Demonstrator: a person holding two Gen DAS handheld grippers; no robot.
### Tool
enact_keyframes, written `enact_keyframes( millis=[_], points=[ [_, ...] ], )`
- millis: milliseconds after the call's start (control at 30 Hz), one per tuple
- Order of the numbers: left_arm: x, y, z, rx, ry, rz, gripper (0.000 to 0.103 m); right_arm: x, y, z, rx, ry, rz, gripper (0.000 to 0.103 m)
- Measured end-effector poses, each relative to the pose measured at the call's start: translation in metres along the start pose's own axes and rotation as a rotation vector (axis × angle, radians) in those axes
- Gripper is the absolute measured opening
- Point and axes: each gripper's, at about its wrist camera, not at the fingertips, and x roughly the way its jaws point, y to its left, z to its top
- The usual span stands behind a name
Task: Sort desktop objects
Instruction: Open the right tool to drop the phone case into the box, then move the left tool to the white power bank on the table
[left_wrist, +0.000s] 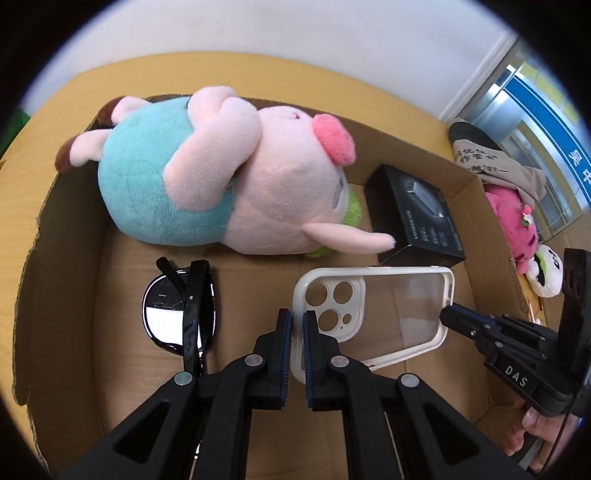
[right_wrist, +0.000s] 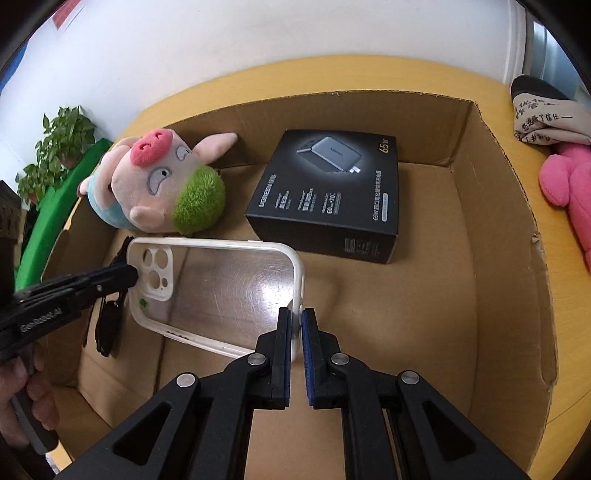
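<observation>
Cardboard box (right_wrist: 495, 236) walls are surrounding both grippers, left (left_wrist: 297, 317) and right (right_wrist: 296, 315), seemingly clamping opposite ends of the phone case (right_wrist: 221, 288); sunglasses (left_wrist: 181, 314) are showing plainly only leftward.

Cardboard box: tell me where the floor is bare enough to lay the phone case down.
Most room: the bare floor of the cardboard box between the charger box and the right wall, running to the near side. The left side is crowded: plush pig at the back, sunglasses nearer. Both grippers clamp the phone case.
</observation>
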Motion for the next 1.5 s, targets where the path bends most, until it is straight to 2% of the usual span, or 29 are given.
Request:
enact_keyframes(
  millis=[67,133,167,200,267,300,333,367,433,500,700,833,1033,1267,1500],
  points=[
    [-0.002,0.0,-0.003,-0.009,0.002,0.004,0.009,-0.001,-0.001,-0.003,0.009,-0.001,0.012,0.011],
    [-0.014,-0.003,-0.008,-0.003,-0.03,0.013,0.022,-0.011,-0.002,-0.009,0.012,-0.029,0.024,0.032],
    [-0.026,-0.007,-0.009,0.01,-0.062,0.023,0.026,-0.02,-0.002,-0.014,0.009,-0.061,0.025,0.055],
    [-0.042,-0.012,-0.012,0.032,-0.109,0.027,0.033,-0.029,-0.002,-0.019,0.004,-0.096,0.023,0.071],
    [-0.072,-0.023,-0.02,0.078,-0.215,0.028,0.052,-0.049,0.003,-0.032,0.001,-0.172,0.013,0.078],
    [-0.089,-0.03,-0.028,0.106,-0.275,0.038,0.067,-0.061,0.007,-0.041,0.003,-0.212,0.013,0.086],
    [-0.105,-0.038,-0.038,0.137,-0.331,0.05,0.077,-0.071,0.012,-0.048,0.001,-0.244,0.013,0.089],
    [-0.119,-0.045,-0.048,0.165,-0.378,0.057,0.08,-0.079,0.016,-0.054,-0.008,-0.271,0.012,0.094],
    [-0.141,-0.056,-0.069,0.202,-0.438,0.051,0.08,-0.099,0.029,-0.074,-0.043,-0.331,0.009,0.096],
    [-0.155,-0.062,-0.093,0.218,-0.463,0.023,0.08,-0.114,0.036,-0.092,-0.055,-0.367,0.011,0.1],
    [-0.174,-0.053,-0.153,0.156,-0.491,0.031,0.08,-0.139,0.045,-0.141,-0.066,-0.426,-0.028,0.1],
    [-0.186,-0.048,-0.181,0.137,-0.515,0.042,0.08,-0.149,0.051,-0.167,-0.099,-0.445,-0.04,0.101],
    [-0.203,-0.046,-0.201,0.106,-0.532,0.053,0.08,-0.163,0.062,-0.189,-0.123,-0.456,-0.03,0.101],
    [-0.225,-0.056,-0.221,0.136,-0.58,0.099,0.08,-0.177,0.074,-0.201,-0.149,-0.458,-0.05,0.103],
    [-0.22,-0.062,-0.223,0.158,-0.576,0.091,0.08,-0.183,0.077,-0.208,-0.143,-0.467,-0.075,0.103]
  ],
)
